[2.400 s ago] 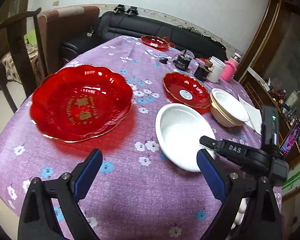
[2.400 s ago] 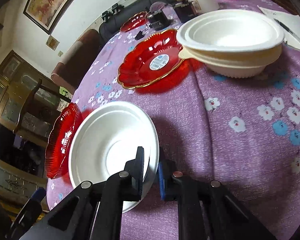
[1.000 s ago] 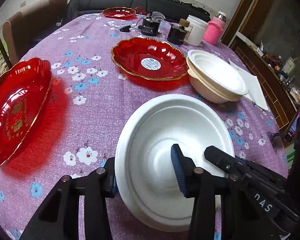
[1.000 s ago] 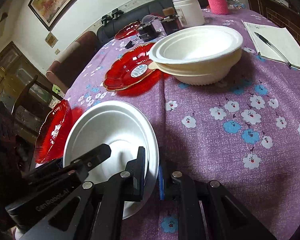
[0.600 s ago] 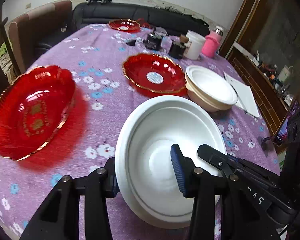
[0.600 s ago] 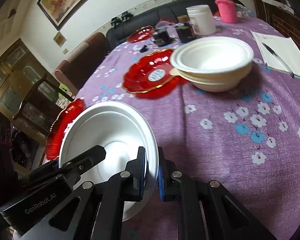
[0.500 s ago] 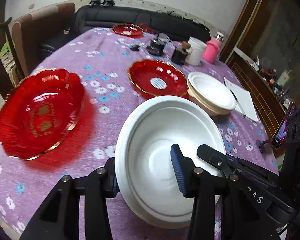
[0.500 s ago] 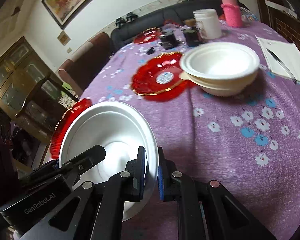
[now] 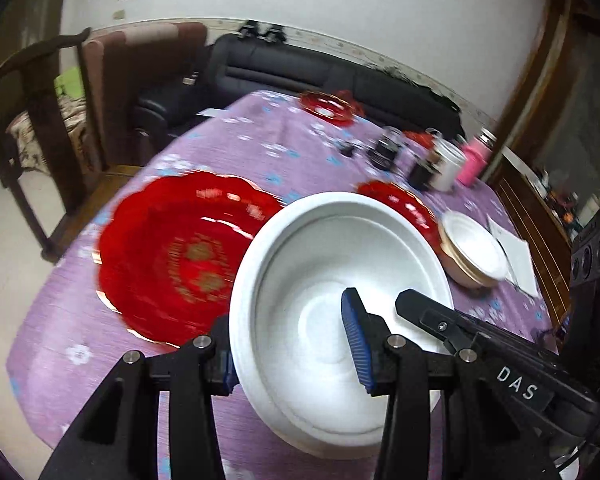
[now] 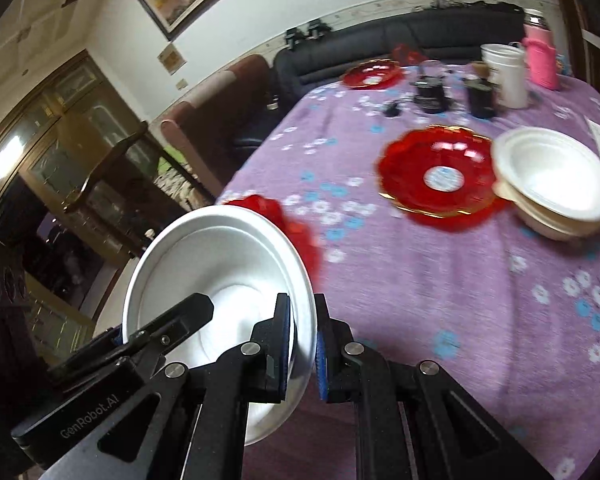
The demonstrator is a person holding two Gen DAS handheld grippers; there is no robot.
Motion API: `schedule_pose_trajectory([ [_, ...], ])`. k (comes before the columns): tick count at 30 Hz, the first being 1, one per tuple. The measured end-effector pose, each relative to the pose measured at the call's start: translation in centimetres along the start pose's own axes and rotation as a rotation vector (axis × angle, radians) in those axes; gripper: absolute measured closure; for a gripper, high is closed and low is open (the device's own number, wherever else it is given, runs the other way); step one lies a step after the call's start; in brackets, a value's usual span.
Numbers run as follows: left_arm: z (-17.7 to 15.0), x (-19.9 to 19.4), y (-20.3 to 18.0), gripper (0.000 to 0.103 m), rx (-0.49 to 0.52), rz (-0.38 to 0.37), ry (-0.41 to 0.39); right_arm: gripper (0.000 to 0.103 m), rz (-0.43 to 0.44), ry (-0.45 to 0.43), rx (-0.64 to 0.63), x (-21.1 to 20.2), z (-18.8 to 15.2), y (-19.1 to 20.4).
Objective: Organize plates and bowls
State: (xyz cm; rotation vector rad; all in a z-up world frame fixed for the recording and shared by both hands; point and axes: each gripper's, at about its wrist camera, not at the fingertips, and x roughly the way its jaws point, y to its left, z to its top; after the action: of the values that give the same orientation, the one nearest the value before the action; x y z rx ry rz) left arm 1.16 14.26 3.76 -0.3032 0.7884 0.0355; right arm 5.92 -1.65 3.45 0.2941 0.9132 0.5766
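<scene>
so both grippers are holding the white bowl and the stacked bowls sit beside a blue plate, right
Not quite: the plate is red, not blue, as the right wrist view shows. The rest holds: both the left gripper and right gripper hold the white bowl, and the stacked bowls sit beside that plate.

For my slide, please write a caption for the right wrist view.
Both grippers, right and left, grip one white bowl above a purple floral tablecloth.

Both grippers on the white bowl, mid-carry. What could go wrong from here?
1. The white foam bowl is held only at its thin rim by the right gripper and the left gripper; pulling apart could crack it.
2. It hangs over the large red scalloped plate; a slip would probably drop it there.
3. It may seat crooked on the stacked white bowls.
</scene>
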Motion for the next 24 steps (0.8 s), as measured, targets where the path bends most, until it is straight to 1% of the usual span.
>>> schedule_pose_trajectory([
  [6,2.0,0.7,4.1,0.06,-0.033,0.092,-0.009,0.091,0.046,0.039,-0.022,3.9,2.0,3.5],
  [9,2.6,1.9,6.2,0.06,-0.061,0.126,-0.002,0.091,0.033,0.064,-0.048,6.0,2.3,5.1],
  [11,3.0,3.1,7.6,0.06,-0.082,0.144,0.02,0.09,0.012,0.079,-0.071,7.5,2.5,6.1],
  [13,3.2,4.4,8.8,0.06,-0.1,0.153,0.048,0.09,-0.005,0.092,-0.085,8.6,2.5,6.4],
  [16,3.3,5.8,9.7,0.06,-0.103,0.166,0.069,0.09,-0.023,0.116,-0.08,10.3,2.3,6.2],
  [24,3.9,9.4,10.0,0.06,-0.077,0.193,0.119,0.09,-0.09,0.149,-0.065,13.5,2.6,5.0],
])
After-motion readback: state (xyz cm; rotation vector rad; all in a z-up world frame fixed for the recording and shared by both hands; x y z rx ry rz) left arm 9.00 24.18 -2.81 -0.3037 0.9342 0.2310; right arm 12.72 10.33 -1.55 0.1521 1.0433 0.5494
